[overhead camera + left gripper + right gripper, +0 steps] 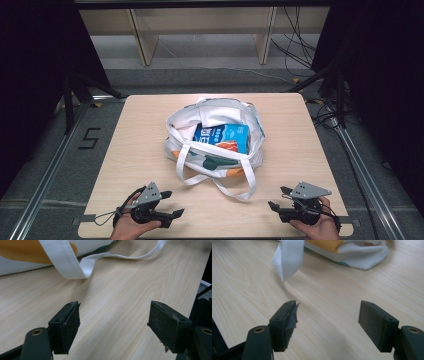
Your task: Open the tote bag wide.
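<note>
Spanning the whole work area, a pale wooden table [125, 150] carries everything; both grippers sit at its near edge, one toward each near corner.

Tote bag [220, 112]: white cloth with orange and green patches, lying slumped ahead of both grippers, roughly midway between them and farther from the person. Mouth gapes open upward. Well apart from either set of jaws.

Blue carton [222, 138]: lies inside the open bag, printed face up, ahead of the left gripper and to its right; ahead of the right gripper and to its left.

Bag handles: two white straps [240, 192] spill out of the bag toward the person and rest flat on the wood. In the left gripper view one strap [67, 265] loops on the table ahead of the jaws, not touching them. In the right gripper view a folded strap end [287, 261] stands ahead and slightly left of the jaws, also clear of them.

Left gripper [170, 204]: held in the person's left hand, jaws spread wide, bare table between the pads, grasping nothing.

Right gripper [280, 198]: held in the right hand, jaws likewise spread, released, bare wood between the pads. Left pad [292, 315] shows a frayed, peeling edge.
</note>
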The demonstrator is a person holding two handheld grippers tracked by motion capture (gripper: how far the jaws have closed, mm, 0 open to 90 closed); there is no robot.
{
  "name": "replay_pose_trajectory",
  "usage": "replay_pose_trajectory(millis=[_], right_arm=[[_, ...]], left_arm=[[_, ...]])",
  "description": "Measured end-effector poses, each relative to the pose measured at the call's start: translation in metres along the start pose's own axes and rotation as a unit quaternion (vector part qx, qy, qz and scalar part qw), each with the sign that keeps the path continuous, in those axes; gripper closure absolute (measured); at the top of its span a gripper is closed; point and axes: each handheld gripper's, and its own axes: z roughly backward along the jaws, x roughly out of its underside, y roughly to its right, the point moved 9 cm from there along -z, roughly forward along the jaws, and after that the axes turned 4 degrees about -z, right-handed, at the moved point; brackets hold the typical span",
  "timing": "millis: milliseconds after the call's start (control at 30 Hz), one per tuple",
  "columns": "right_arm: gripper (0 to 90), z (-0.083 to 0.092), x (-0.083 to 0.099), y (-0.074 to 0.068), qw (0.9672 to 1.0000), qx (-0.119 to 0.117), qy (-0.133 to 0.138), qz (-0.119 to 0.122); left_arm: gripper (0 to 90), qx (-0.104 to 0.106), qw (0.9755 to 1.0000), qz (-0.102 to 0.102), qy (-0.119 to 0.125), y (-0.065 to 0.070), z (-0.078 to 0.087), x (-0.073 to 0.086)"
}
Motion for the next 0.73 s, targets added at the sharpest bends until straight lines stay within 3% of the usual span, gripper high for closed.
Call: replay_pose_trajectory(millis=[133,200,300,433,633,733], right_arm=[[31.9,0.0016,0.0043,-0.0035,0.9999,-0.005,-0.003,-0.011],[31.9,0.0016,0.0049,-0.0029,0.9999,-0.010,-0.005,-0.002],[31.8,0.0021,0.0058,-0.0034,0.9999,-0.004,-0.005,-0.009],[31.9,0.0016,0.0060,-0.0032,1.0000,-0.007,-0.005,-0.005],[31.9,0.0016,0.0066,-0.0021,1.0000,-0.004,-0.007,-0.005],[31.9,0.0018,0.0062,-0.0015,1.0000,-0.002,-0.005,-0.004]], left_arm=[[24.7,-0.003,1.0000,0.006,-0.001,-0.0017,0.0025,-0.0001],[24.7,-0.005,0.9999,0.001,-0.010,-0.0033,0.0027,0.0016],[24.6,0.003,0.9999,0.012,0.008,0.0005,-0.0004,-0.0013],[24.6,-0.007,1.0000,0.006,-0.003,-0.0025,0.0016,0.0006],[24.6,-0.005,1.0000,-0.001,-0.006,-0.0039,0.0010,0.0017],[24.6,0.000,1.0000,0.010,0.001,-0.0017,0.0001,0.0005]])
